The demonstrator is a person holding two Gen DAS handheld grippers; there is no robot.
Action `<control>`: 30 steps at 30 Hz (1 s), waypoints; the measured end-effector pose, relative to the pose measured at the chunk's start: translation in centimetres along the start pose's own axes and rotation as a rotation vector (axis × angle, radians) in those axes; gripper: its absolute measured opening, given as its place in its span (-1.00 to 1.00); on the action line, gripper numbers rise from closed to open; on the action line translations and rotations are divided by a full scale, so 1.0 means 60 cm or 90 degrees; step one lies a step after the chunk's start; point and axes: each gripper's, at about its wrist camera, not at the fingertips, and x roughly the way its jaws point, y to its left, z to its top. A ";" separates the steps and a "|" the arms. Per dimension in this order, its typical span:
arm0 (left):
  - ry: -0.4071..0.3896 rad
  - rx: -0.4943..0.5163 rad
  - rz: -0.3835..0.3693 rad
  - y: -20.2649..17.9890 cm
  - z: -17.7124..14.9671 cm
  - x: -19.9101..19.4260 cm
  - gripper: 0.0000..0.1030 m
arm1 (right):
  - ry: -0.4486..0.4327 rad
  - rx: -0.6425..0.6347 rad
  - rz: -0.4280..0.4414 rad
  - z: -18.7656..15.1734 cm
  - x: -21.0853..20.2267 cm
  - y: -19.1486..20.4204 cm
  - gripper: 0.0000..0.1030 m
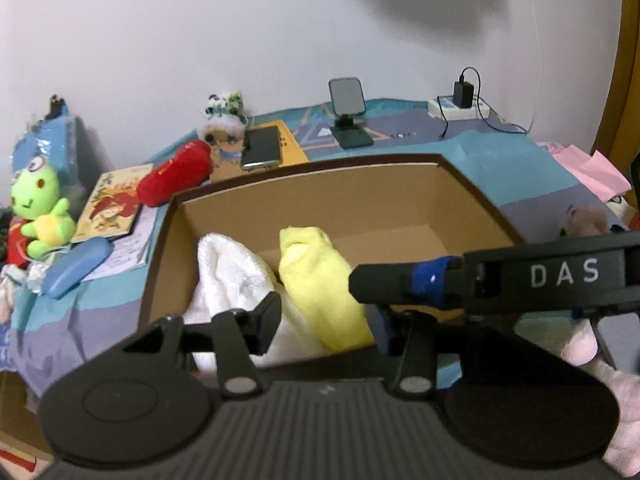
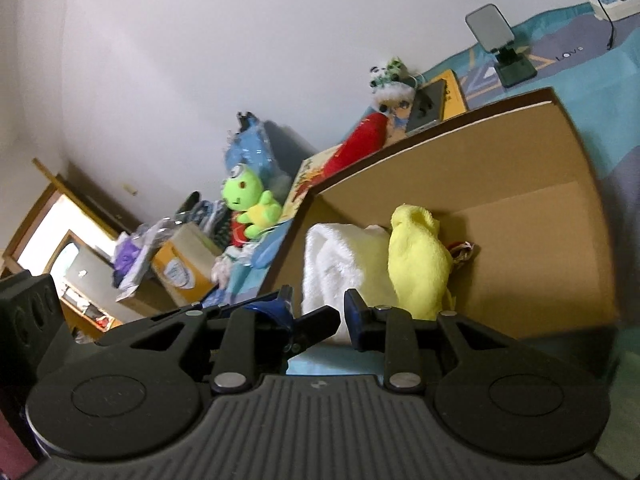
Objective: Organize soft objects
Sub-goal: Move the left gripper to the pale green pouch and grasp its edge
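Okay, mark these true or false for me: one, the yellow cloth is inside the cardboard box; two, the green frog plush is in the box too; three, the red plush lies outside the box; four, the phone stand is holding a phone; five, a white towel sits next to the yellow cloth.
1. The yellow cloth is inside the cardboard box. True.
2. The green frog plush is in the box. False: it sits outside, to the left of the box.
3. The red plush lies outside the box. True.
4. The phone stand holds a phone. False: the phone lies flat on the surface beside it.
5. A white towel sits next to the yellow cloth. True.
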 end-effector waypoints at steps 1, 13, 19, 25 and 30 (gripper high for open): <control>-0.004 -0.001 0.003 -0.010 -0.005 -0.013 -0.07 | 0.000 -0.003 0.006 -0.004 -0.013 0.000 -0.78; 0.056 -0.003 -0.045 -0.161 -0.094 -0.039 -0.05 | 0.047 -0.009 -0.035 -0.090 -0.135 -0.074 -0.77; 0.079 0.019 -0.088 -0.240 -0.114 -0.013 0.03 | 0.043 0.037 -0.103 -0.108 -0.184 -0.141 -0.77; 0.105 0.039 -0.103 -0.290 -0.110 0.022 0.04 | 0.024 0.058 -0.157 -0.113 -0.214 -0.177 -0.77; 0.126 0.049 -0.126 -0.304 -0.104 0.044 0.06 | 0.008 0.067 -0.185 -0.111 -0.224 -0.188 -0.77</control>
